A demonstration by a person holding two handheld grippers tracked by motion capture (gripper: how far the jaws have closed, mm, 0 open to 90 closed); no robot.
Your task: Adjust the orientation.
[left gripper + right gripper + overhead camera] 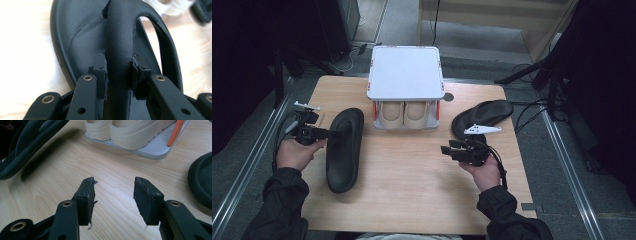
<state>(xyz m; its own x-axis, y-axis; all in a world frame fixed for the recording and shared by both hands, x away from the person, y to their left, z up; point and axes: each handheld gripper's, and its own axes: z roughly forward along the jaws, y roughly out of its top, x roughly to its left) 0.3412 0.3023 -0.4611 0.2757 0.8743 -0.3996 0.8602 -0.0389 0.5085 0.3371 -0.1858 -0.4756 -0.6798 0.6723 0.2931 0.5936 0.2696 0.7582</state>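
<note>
Left gripper [324, 133] closed on the strap [120, 50] of the black sandal [344, 150], both pads pressing against the sides of that strap, as seen in the left gripper view. Sole of this sandal lying just beyond and below the jaws, stretching away from them over the wooden table [412, 175]; in the high view, the sandal at the inner side of the left gripper, its toe end toward the person and its heel end toward the shoe rack [406, 75]. Right gripper [115, 192] standing open, nothing between its pads, only bare table wood below and ahead of them. Second black sandal [482, 116] just behind the right gripper in the high view, and at the right edge of the right gripper view, apart from the jaws. Rack well ahead of the right gripper, with a pair of cream shoes [125, 131] on its lower shelf, between orange posts. Both grippers well apart from each other, one in each hand.
</note>
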